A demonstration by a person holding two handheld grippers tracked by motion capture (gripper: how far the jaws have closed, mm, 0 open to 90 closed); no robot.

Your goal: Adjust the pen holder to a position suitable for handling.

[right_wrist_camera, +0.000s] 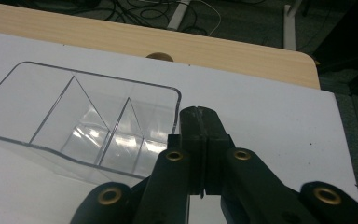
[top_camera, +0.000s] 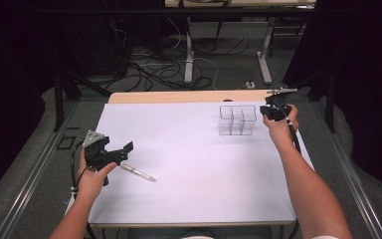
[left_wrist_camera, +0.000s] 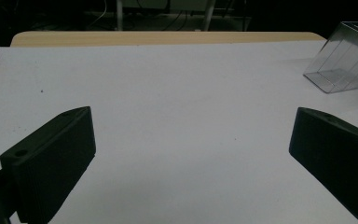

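I am holding my left gripper (top_camera: 122, 151) low over the near left part of the white sheet (top_camera: 194, 164), its jaws standing wide apart with nothing between them. Just beside it, to the right, a slim metallic pen (top_camera: 137, 172) is lying flat on the sheet, pointing right and slightly toward me. My guess is that the pen is what I am meant to pick up; to do it well I should be turning the jaws across its shaft and closing near its middle, since a thin, smooth, round barrel will likely roll or slip from a grip near one end.

Farther off, at the far right, my right gripper (right_wrist_camera: 200, 116) is hovering with its jaws pressed together on nothing, just beside the right wall of a clear plastic organiser (top_camera: 237, 119). That box is rigid, glossy, round-cornered, and split by thin dividers into compartments, all looking empty. Beyond it a strip of pale wooden tabletop (top_camera: 179, 96) is showing.
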